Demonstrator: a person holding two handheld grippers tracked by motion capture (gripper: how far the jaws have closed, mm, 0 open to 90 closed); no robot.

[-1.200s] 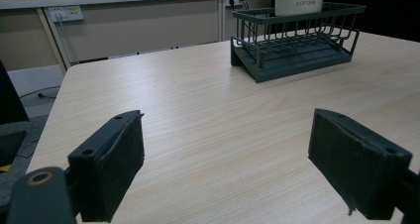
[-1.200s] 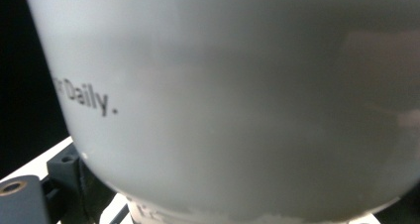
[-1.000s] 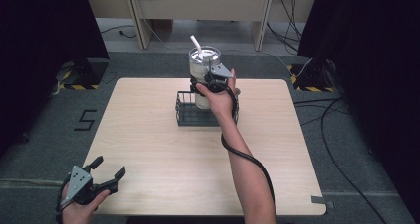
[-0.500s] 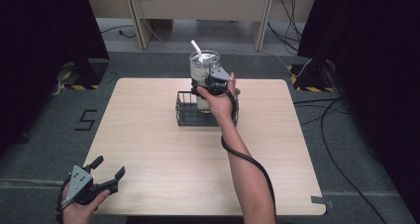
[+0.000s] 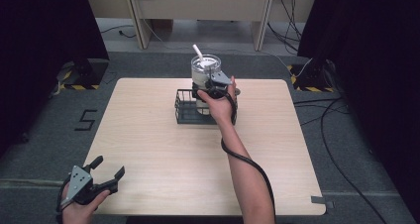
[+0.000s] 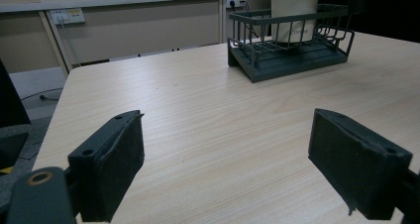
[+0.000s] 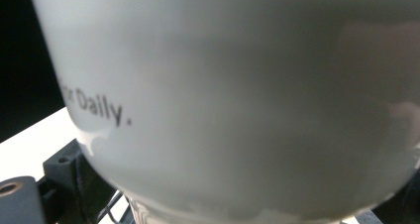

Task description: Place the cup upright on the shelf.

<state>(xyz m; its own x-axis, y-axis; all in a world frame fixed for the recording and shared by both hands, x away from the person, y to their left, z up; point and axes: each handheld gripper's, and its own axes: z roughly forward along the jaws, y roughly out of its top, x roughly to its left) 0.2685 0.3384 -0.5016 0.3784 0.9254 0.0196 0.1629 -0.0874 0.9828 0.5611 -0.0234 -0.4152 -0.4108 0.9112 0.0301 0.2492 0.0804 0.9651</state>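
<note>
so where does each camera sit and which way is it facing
High view: above the person's side, looking forward and down on the table; both forearms, left gripper and right gripper show.
Left gripper view: low over the table, facing the wire basket; its own open jaws show.
Right gripper view: pressed against the white cup.
Shared: cup and basket appear in the high and left gripper views.

Not much moved, honestly. The white plastic cup with the white straw (image 5: 205,69) has dropped a bit lower than a second ago, and its base is now down inside the dark wire basket (image 5: 184,113). The right gripper (image 5: 207,87), clamped on the cup, came down with it. The straw tip sits lower too.
</note>
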